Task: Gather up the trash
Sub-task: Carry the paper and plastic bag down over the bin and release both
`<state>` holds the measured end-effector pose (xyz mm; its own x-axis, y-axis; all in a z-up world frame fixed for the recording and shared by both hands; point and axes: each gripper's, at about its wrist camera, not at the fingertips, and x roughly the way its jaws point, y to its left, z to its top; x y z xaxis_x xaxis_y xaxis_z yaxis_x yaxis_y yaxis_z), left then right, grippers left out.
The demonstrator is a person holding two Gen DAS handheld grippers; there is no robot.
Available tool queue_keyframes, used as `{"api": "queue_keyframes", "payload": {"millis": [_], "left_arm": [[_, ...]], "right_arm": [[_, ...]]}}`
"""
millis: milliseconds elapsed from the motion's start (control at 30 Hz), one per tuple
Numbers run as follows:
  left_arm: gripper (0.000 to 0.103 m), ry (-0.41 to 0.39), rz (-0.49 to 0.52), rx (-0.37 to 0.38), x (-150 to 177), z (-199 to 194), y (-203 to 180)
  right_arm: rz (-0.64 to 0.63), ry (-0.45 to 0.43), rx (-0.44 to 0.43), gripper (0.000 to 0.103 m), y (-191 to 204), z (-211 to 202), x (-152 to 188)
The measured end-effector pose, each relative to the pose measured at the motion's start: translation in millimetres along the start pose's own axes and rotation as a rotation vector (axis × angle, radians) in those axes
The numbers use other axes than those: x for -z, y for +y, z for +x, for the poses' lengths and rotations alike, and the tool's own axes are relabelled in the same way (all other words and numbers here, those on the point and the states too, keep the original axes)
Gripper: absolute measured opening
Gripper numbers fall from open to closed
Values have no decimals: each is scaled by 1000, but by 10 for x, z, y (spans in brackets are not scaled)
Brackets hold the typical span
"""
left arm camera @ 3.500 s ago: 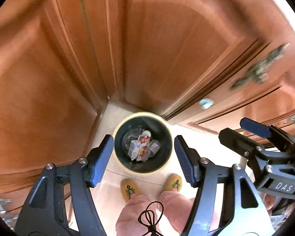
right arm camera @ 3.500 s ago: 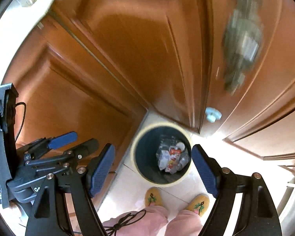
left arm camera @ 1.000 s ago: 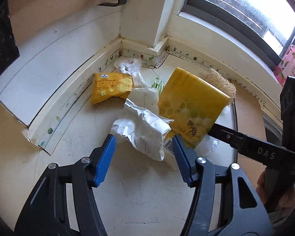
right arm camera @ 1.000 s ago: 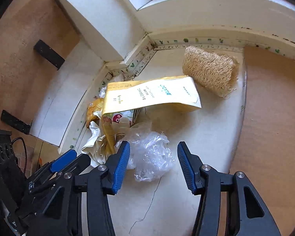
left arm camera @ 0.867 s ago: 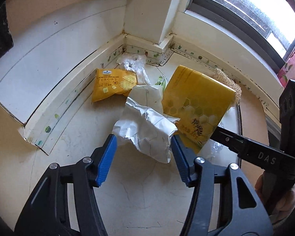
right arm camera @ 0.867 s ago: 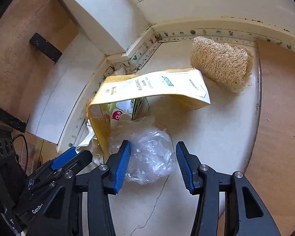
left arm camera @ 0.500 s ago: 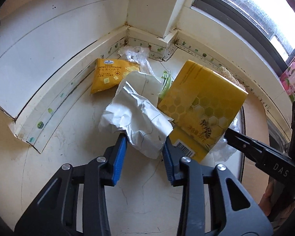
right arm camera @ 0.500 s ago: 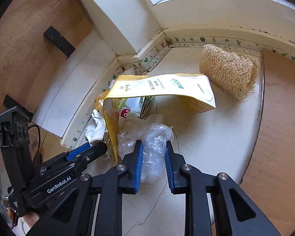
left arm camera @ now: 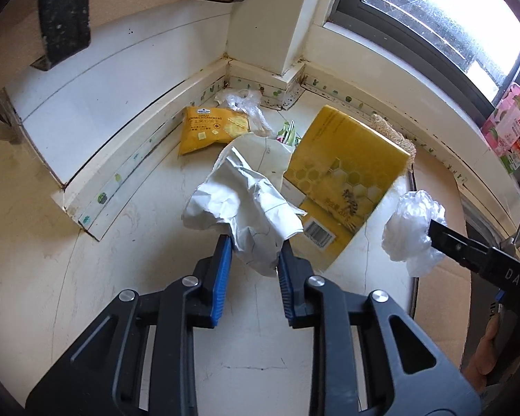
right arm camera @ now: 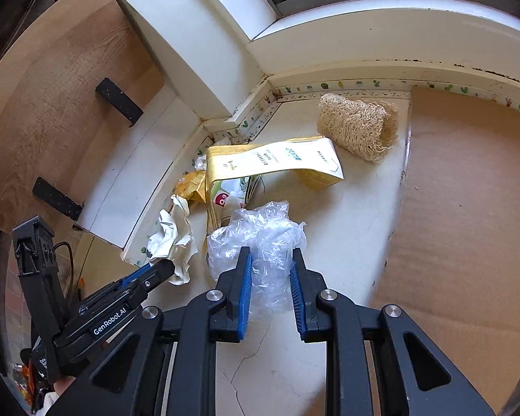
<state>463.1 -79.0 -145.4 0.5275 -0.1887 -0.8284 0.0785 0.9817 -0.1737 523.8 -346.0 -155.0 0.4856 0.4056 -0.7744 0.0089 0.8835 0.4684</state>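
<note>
My left gripper point(left arm camera: 254, 249) is shut on a crumpled white paper wrapper point(left arm camera: 246, 208) and holds it above the cream counter point(left arm camera: 138, 242). My right gripper point(right arm camera: 268, 263) is shut on a crumpled clear plastic bag point(right arm camera: 260, 232), which also shows at the right of the left wrist view point(left arm camera: 412, 225). A yellow honey box point(left arm camera: 346, 176) lies bent over other litter; it shows in the right wrist view too point(right arm camera: 270, 163). A yellow cracker packet point(left arm camera: 211, 128) and a clear plastic scrap point(left arm camera: 242, 100) lie in the corner.
A loofah sponge point(right arm camera: 358, 128) lies by the back wall. A brown cardboard sheet point(right arm camera: 468, 208) covers the counter's right part. Tiled walls and a pillar point(left arm camera: 260, 17) close the corner under a window point(left arm camera: 450, 10). A pink carton point(left arm camera: 509, 124) stands on the sill.
Both grippers closed, the left on the white wrapper and the right on the clear plastic bag, and both have lifted their pieces off the counter.
</note>
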Motion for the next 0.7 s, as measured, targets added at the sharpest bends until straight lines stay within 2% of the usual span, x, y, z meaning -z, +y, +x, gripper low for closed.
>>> {"api": "queue_keyframes", "payload": {"millis": [333,600,700], "left_arm": [[22,-18,51,52,389,-622,76],[22,-51,125,115,784,-1343,159],[22,-63,159,140,951,-1644,193]], "right_arm": [[16,-67,39,20,193,-472,515],[26,-156,65,20,798,-1078,1061],[26,-191,77,20,1062,-1333,1363]]}}
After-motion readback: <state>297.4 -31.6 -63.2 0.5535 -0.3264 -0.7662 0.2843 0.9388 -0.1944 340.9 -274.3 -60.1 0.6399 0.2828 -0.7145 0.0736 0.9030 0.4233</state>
